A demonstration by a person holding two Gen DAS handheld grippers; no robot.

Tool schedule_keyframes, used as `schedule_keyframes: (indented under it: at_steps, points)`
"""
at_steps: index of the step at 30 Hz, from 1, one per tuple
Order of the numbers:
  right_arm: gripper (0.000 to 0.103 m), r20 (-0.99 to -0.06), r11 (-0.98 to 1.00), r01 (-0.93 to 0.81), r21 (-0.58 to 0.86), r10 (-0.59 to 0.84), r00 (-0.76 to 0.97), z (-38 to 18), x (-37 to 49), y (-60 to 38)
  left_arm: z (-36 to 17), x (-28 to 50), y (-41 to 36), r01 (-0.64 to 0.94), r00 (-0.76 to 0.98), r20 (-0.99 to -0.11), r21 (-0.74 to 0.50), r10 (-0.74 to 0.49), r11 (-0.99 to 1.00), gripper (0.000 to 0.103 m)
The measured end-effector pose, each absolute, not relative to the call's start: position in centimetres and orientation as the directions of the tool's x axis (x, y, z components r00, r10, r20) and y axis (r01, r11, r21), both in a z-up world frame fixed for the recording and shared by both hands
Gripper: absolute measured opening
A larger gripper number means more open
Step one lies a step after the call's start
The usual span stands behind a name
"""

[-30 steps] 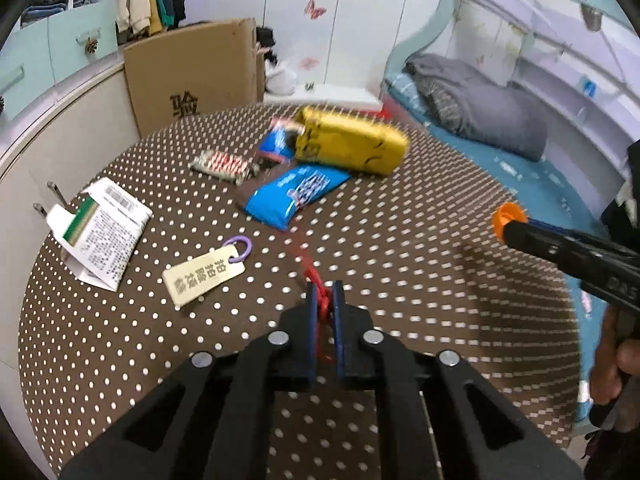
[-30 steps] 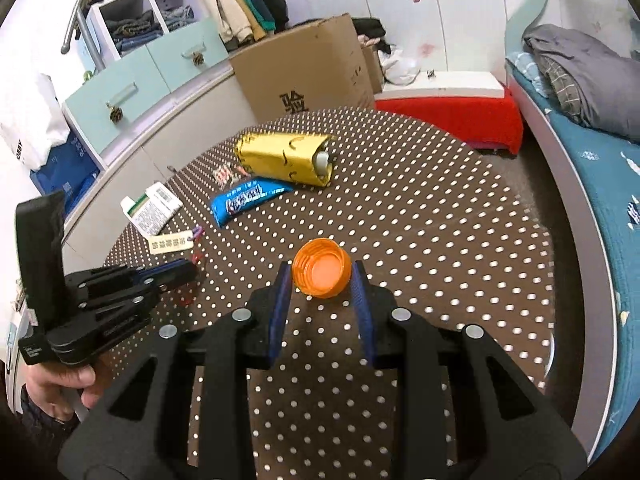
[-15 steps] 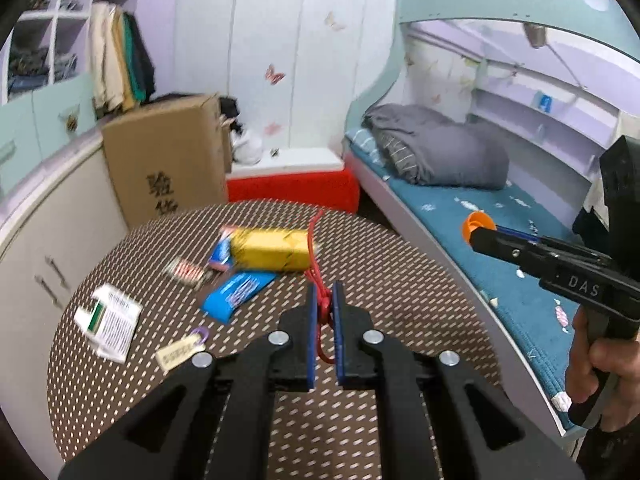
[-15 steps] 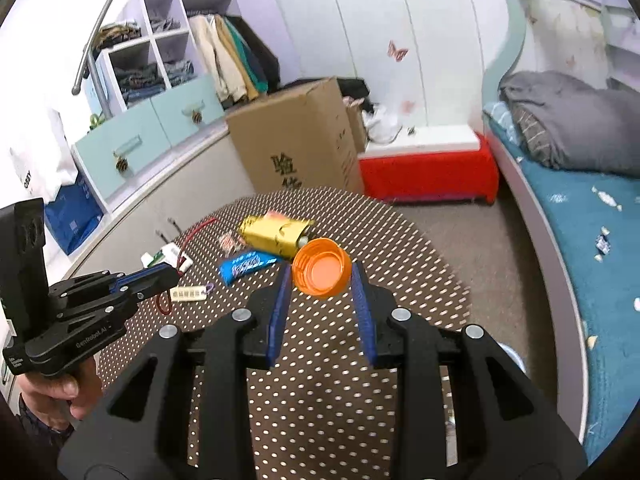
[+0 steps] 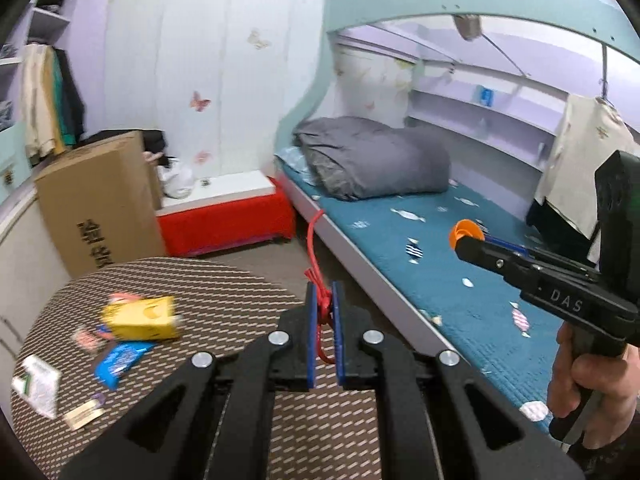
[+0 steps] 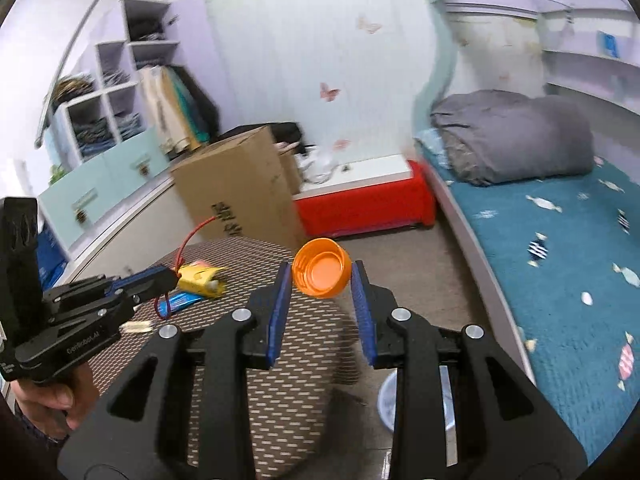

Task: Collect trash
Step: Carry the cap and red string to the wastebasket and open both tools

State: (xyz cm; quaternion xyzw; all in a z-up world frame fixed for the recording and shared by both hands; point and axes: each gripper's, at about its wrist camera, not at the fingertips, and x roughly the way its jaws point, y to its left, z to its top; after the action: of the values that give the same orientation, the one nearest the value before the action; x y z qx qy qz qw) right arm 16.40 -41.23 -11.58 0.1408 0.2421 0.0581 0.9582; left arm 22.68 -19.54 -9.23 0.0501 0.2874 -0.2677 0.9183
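While the round dotted desk (image 5: 224, 292) lies low in both views, the two tools are raised above it and aimed toward the bed (image 5: 460, 280). On the left, the left hand-held gripper (image 5: 323, 312) is level, its blue pads drawn close and pinching a red string (image 5: 316, 248); one end of the string stands up above the fingertips and a loop hangs below them. In the right wrist view the same tool (image 6: 160, 280) shows from the side, gripped from below by the person's left hand (image 6: 52, 396), with the string arching up from its tip.

Left on the desk beneath are a white paper slip (image 5: 36, 388), a small tag (image 5: 84, 416), a blue wrapper (image 5: 120, 362) and a yellow box (image 5: 142, 318), all blurred. A cardboard carton (image 5: 96, 200) stands behind the desk.

To the right, the right hand-held gripper (image 6: 322, 280) holds an orange bottle cap (image 6: 322, 268) between its pads at a middling gap, the cap's hollow side turned toward the camera. It is over the desk's right edge, with the floor beyond. In the left wrist view that tool (image 5: 466, 238) reaches in from the right edge, tilted slightly upward, the person's right hand (image 5: 592, 392) wrapped around its handle. A pale round object (image 6: 390, 396) sits on the floor below it, mostly hidden.
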Motion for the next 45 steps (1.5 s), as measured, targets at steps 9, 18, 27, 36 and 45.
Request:
schedule_keyframes:
  at_steps: [9, 18, 27, 36, 45]
  points:
    - [0.03, -0.587, 0.912, 0.154, 0.379, 0.109, 0.802, -20.8, 19.9, -50.2, -15.6, 27.5, -30.5, 0.615, 0.512, -0.686, -0.127, -0.517, 0.778, 0.007]
    - [0.03, -0.731, 0.831, 0.287, 0.476, 0.193, 0.654, -33.7, 25.4, -54.0, -24.9, 32.8, -39.0, 0.639, 0.336, -0.851, -0.11, -0.405, 0.761, 0.007]
    - [0.03, -0.772, 0.754, 0.373, 0.541, 0.268, 0.576, -40.8, 27.5, -55.6, -31.3, 37.1, -43.9, 0.645, 0.167, -0.942, -0.118, -0.29, 0.755, 0.007]
    - [0.051, -0.806, 0.727, 0.426, 0.538, 0.294, 0.514, -44.4, 28.5, -56.3, -36.9, 39.9, -45.4, 0.606, 0.074, -0.987, -0.067, -0.141, 0.793, 0.06]
    - [0.096, -0.795, 0.648, 0.499, 0.575, 0.299, 0.527, -45.8, 26.5, -56.5, -35.5, 40.1, -43.3, 0.538, 0.128, -0.98, -0.061, -0.153, 0.841, 0.09]
